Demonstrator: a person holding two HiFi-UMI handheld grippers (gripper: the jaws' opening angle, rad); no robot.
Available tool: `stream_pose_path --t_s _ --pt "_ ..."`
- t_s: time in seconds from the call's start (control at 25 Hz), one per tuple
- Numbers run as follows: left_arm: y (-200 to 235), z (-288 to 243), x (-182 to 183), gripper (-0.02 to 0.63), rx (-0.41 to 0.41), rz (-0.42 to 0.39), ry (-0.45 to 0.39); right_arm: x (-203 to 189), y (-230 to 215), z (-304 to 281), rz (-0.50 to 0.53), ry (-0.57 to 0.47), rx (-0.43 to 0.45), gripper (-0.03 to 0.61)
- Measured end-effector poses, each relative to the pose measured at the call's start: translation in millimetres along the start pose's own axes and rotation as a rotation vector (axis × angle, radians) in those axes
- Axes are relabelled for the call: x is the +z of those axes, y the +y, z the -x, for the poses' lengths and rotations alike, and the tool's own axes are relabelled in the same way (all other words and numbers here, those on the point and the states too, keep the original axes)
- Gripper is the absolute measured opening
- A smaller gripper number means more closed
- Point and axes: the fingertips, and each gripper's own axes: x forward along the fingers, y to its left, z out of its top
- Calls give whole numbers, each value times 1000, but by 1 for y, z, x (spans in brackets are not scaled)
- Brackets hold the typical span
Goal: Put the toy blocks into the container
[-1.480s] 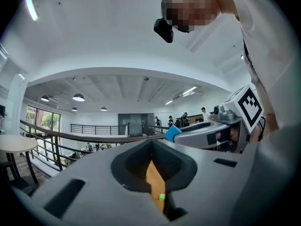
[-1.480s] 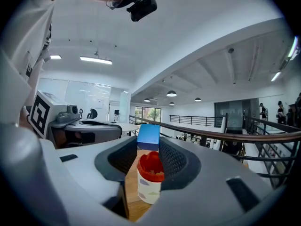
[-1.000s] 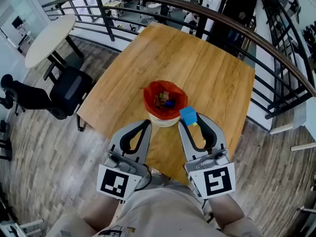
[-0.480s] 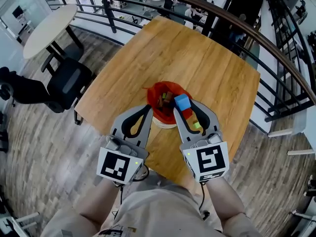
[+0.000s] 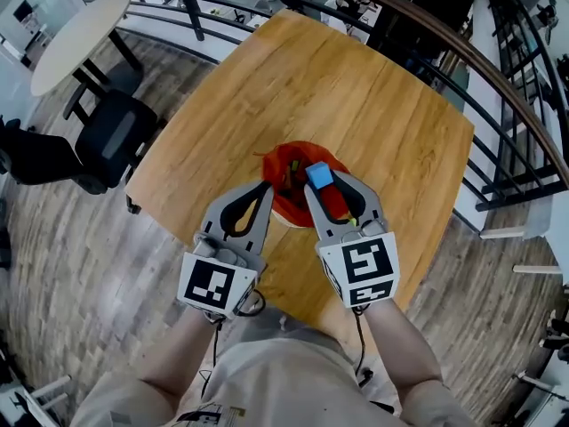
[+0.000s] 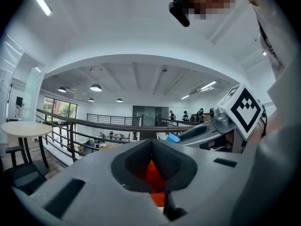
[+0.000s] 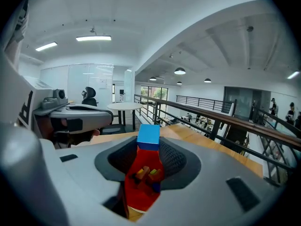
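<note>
Pinching the blue block (image 5: 319, 175) by its flat sides in my right tongs (image 5: 321, 181), I hold it over the red-lined bowl (image 5: 274, 172). It looks light, stiff and smooth. My left tongs (image 5: 266, 188) are closed, empty, at the bowl's near left.
</note>
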Motion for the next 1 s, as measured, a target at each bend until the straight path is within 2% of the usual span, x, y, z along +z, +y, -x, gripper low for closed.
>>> stream_pose_path --t_s 0.36,0.6,0.88,1.0 --pt "9 -19 -36 11 -17 32 61 -34 -6 -27 -26 113 19 150" --pt "9 -24 -51 11 -27 42 89 -44 -7 -34 -28 155 20 151" --pt "5 -23 -60 11 -28 90 130 -51 -7 -38 -20 179 -3 152" --pt "7 -23 -63 11 -32 60 116 -51 -8 -39 -26 180 2 152"
